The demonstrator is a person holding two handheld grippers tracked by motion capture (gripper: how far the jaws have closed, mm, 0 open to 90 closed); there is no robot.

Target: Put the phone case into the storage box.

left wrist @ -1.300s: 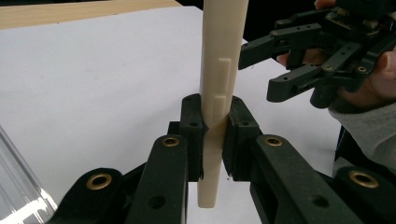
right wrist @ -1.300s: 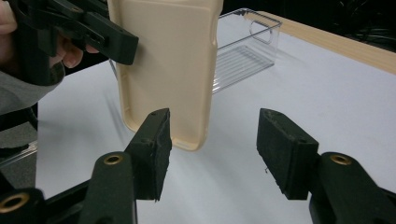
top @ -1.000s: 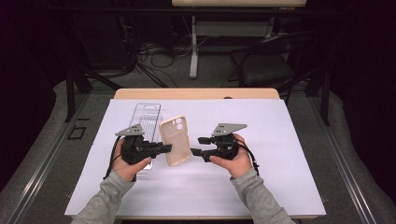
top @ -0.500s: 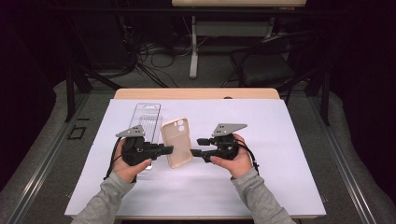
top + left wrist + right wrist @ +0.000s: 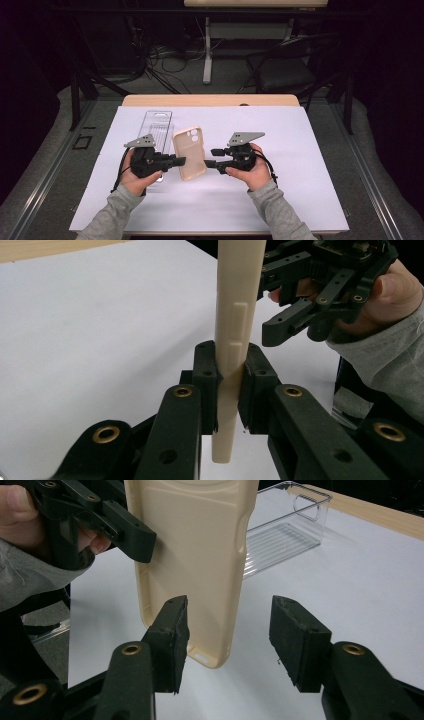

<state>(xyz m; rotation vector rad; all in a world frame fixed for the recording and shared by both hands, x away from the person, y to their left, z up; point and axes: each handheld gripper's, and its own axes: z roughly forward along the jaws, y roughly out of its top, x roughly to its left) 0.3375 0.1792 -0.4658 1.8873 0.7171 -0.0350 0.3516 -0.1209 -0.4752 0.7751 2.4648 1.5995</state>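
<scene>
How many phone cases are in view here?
1. The beige phone case is held above the white table cover, clamped at its edge by the left gripper.

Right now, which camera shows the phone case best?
The right gripper view: the phone case faces it broadside. The high view shows the case small, and the left gripper view shows its thin edge.

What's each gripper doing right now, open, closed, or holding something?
Left gripper: shut on the edge of the beige phone case.
Right gripper: open, jaws just closing in, beside the case's lower corner, not pressing it.
</scene>
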